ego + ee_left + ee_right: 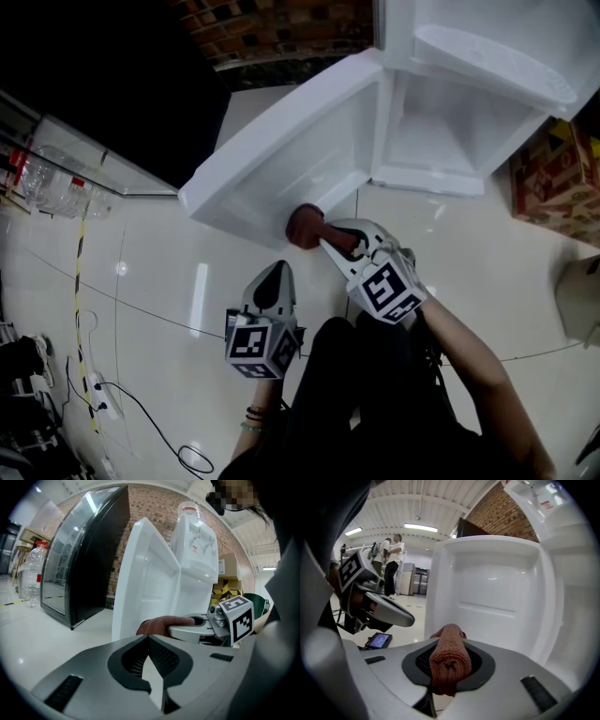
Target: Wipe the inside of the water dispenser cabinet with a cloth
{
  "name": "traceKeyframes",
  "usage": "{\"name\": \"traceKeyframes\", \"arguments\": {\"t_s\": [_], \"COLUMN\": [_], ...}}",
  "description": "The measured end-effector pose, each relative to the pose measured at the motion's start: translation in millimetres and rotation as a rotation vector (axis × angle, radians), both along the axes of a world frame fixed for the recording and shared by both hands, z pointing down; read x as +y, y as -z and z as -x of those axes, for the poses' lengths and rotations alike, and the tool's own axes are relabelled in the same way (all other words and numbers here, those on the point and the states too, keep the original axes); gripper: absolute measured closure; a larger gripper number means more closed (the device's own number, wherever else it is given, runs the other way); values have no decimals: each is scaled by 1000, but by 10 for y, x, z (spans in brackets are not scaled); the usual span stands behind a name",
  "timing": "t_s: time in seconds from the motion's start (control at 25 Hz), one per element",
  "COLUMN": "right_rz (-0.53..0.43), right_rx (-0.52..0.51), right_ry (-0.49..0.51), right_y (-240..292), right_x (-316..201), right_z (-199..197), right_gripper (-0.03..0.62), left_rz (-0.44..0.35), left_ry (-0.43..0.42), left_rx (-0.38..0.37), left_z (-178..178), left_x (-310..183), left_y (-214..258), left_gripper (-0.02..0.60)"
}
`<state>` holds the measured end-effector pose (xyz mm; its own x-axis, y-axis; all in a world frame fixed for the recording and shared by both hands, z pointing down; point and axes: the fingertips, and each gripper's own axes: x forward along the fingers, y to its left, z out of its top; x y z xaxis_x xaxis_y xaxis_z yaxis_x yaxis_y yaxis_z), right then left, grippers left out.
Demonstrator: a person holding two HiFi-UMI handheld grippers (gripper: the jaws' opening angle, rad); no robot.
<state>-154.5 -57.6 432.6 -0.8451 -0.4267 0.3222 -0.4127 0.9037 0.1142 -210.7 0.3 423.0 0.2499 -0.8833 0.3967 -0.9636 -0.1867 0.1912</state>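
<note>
The white water dispenser (pixel 487 56) stands at the top right with its lower cabinet (pixel 441 131) open. Its door (pixel 291 150) swings out to the left. My right gripper (pixel 323 234) is shut on a rolled red-brown cloth (pixel 305 227), held just below the door's lower edge. In the right gripper view the cloth (pixel 449 660) sits between the jaws, and the door's inner panel (pixel 497 592) is straight ahead. My left gripper (pixel 274 281) hangs lower and to the left, shut with nothing in it. The left gripper view shows the cloth (pixel 159 624) beyond its jaws.
A black glass-fronted cabinet (pixel 112 84) stands at the left, with plastic water bottles (pixel 47 183) beside it. A cardboard box (pixel 553 178) sits right of the dispenser. A cable (pixel 141 412) lies on the glossy floor. People (pixel 393 559) stand far behind.
</note>
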Motion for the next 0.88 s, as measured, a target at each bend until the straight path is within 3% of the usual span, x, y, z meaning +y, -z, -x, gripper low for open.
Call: {"name": "traceKeyframes", "arguments": {"t_s": [0.16, 0.32, 0.56, 0.88], "right_rz": [-5, 10, 25, 116], "right_rx": [65, 90, 108, 93], "right_ry": [112, 78, -91, -430], "right_y": [-228, -412, -530, -520], "right_x": [273, 176, -344, -1109], "right_z": [339, 392, 58, -1054], "right_gripper": [516, 516, 516, 516], "left_rz": [2, 0, 6, 5], "left_ry": [9, -1, 3, -4], "left_rx": [1, -3, -2, -3], "left_z": [33, 22, 38, 11], "left_x": [9, 19, 16, 10], "left_y": [-7, -3, -28, -24], "left_gripper": [598, 598, 598, 598]}}
